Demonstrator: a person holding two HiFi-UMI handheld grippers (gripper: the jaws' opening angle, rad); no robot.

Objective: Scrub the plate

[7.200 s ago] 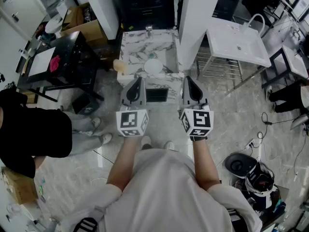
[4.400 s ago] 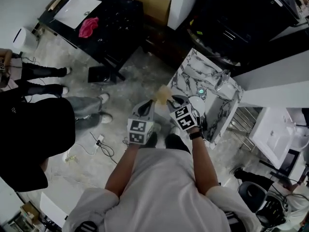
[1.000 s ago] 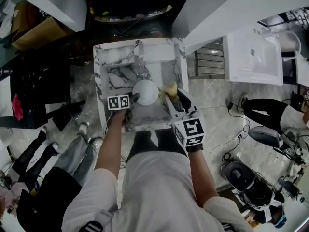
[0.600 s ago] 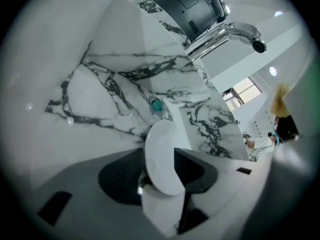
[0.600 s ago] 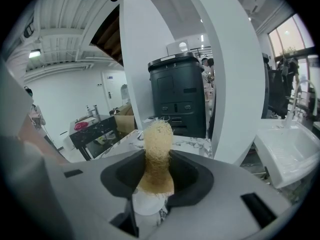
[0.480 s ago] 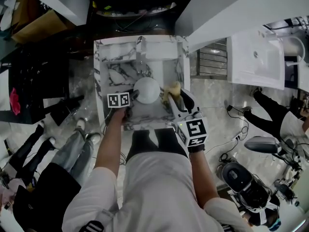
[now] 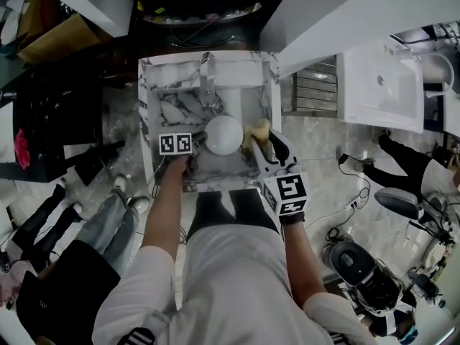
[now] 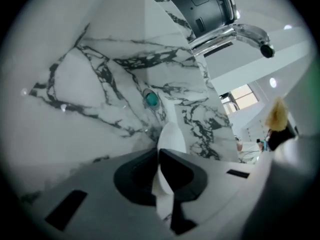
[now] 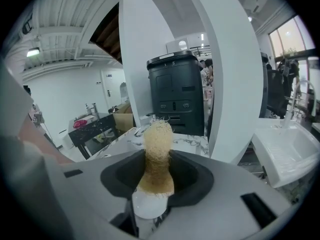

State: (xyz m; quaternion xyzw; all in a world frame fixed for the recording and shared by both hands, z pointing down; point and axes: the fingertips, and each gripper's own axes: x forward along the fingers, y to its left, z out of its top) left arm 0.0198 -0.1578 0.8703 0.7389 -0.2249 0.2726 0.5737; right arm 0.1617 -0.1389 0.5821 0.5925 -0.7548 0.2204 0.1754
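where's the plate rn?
Head view, centre: the plate is in the marble sink, its left rim clamped in the left tongs, whose jaws have just been closing on it; the brush in the right tongs is at its right.

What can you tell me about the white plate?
The plate is round, plain white and smooth, like ceramic, with nothing visible on it. It is over the marble sink, its face showing from above. The left gripper has just been closing its jaws, which now pinch its left rim.

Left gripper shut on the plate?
Yes, shut: the left gripper has just closed its jaws on the plate rim, seen edge-on between them.
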